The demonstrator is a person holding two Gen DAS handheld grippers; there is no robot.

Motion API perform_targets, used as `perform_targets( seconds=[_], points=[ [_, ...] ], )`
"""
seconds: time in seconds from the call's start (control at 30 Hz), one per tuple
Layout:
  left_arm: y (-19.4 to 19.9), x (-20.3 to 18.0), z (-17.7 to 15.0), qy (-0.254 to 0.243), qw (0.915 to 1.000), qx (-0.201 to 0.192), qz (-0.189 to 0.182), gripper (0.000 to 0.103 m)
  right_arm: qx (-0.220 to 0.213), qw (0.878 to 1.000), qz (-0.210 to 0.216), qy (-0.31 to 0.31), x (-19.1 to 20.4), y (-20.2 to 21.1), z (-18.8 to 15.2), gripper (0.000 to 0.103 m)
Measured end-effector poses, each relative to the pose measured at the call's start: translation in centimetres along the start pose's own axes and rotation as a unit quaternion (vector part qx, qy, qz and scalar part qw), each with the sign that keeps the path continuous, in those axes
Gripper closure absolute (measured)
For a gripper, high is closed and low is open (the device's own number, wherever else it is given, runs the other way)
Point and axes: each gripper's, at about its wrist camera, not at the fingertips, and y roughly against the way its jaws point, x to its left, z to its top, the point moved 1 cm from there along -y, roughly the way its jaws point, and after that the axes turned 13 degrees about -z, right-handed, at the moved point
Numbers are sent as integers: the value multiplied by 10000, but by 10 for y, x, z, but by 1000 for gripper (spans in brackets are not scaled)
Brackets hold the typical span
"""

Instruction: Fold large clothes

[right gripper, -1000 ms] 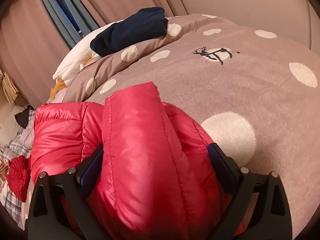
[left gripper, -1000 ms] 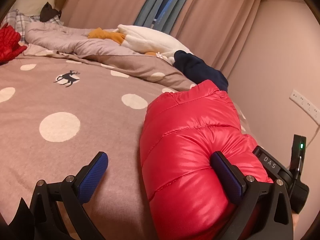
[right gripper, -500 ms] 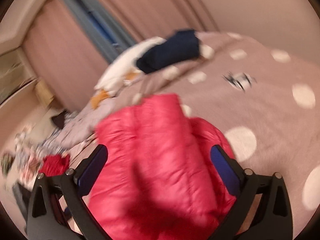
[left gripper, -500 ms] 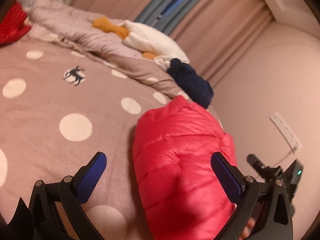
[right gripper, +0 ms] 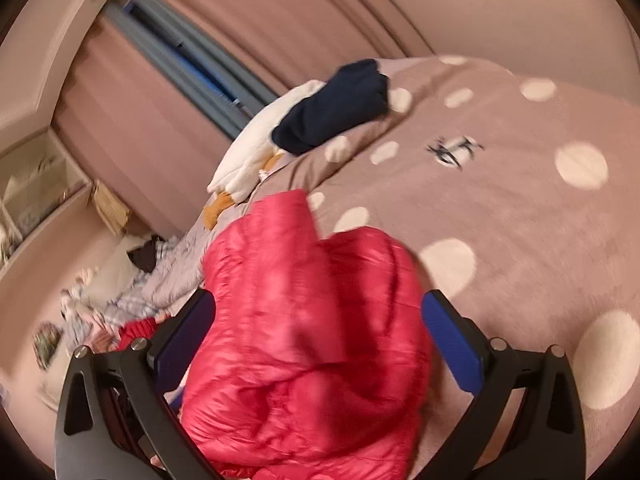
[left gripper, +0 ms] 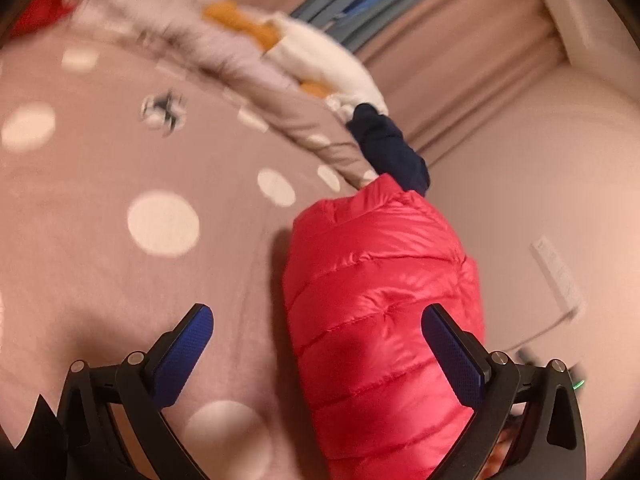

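Observation:
A folded red puffer jacket (left gripper: 384, 300) lies on the pink spotted bedspread (left gripper: 120, 280) near the bed's right edge. My left gripper (left gripper: 318, 348) is open above it, its right finger (left gripper: 452, 356) over the jacket and its left finger over bare bedspread. In the right wrist view the same jacket (right gripper: 304, 332) bulges up between the open jaws of my right gripper (right gripper: 320, 336). Neither gripper visibly pinches the fabric. Both views are blurred by motion.
A folded navy garment (left gripper: 392, 152) (right gripper: 336, 112) lies beyond the jacket, beside a white and orange garment (left gripper: 316, 60) and a rumpled quilt (left gripper: 192, 48). A wall with a socket strip (left gripper: 558, 276) runs close along the bed's right side. Curtains (right gripper: 224, 24) hang behind.
Both grippers have lifted and drawn back from the jacket, tilting upward. The left gripper's right finger no longer presses into the jacket. The jacket stays folded on the bed.

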Motion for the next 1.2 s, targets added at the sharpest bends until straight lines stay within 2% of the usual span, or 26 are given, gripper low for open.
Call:
perform_targets(
  seconds=[0.1,0.2,0.27,0.33,0.4,0.43,0.5,0.57,0.6,0.63,0.7,0.73,0.77,0.8,0.87,0.9,0.93,1.0,1.1,1.2],
  points=[
    [-4,7,4,291,9991,64,-302,0,161,9988,-34,-458,-21,-4,-3,0],
    [-8,9,4,305,9993,-77,-203,0,209,9969,133,-751,-34,-5,-9,0],
    [-19,10,1,255,9995,82,-145,0,431,9957,153,-803,-39,-14,-12,0],
    [-32,17,-2,415,9984,344,-164,0,687,9945,61,-788,-43,-27,-14,0],
    [-49,25,-10,749,9938,717,-405,0,990,9923,-85,-740,-47,-41,-20,0],
    [-60,28,-16,922,9884,988,-697,0,1198,9891,18,-855,-50,-51,-24,0],
    [-75,31,-21,1219,9769,1262,-1222,0,1458,9794,388,-1342,-60,-67,-31,0],
    [-86,37,-23,1590,9644,1404,-1581,0,1484,9794,407,-1305,-53,-73,-34,0],
    [-88,38,-22,1608,9633,1418,-1616,0,1497,9792,507,-1273,-49,-74,-34,0],
    [-90,37,-20,1559,9635,1442,-1629,0,1547,9753,798,-1357,-45,-75,-36,0],
    [-94,33,-19,1327,9648,1591,-1622,0,1823,9535,1638,-1754,-40,-84,-44,0],
    [-96,30,-18,1150,9661,1686,-1583,0,1940,9443,1910,-1848,-36,-90,-47,0],
    [-99,27,-19,963,9674,1784,-1520,0,2027,9404,2055,-1798,-30,-94,-50,0],
    [-100,25,-19,865,9681,1824,-1488,0,2059,9425,2060,-1642,-25,-97,-51,0],
    [-99,24,-21,768,9695,1806,-1468,0,2022,9515,1933,-1277,-13,-96,-53,6],
    [-100,23,-21,727,9704,1806,-1428,0,1979,9546,1882,-1189,-10,-94,-54,17],
    [-100,21,-21,663,9723,1788,-1353,1,1955,9565,1797,-1204,-11,-93,-56,36],
    [-97,11,-25,453,9768,1721,-1193,4,1928,9575,1700,-1311,-16,-95,-57,50],
    [-88,-3,-28,160,9826,1500,-1085,6,1825,9573,1796,-1346,-17,-90,-55,56],
    [-78,-19,-29,-45,9839,1396,-1111,6,1622,9571,2075,-1210,-9,-80,-50,59]
  ],
)
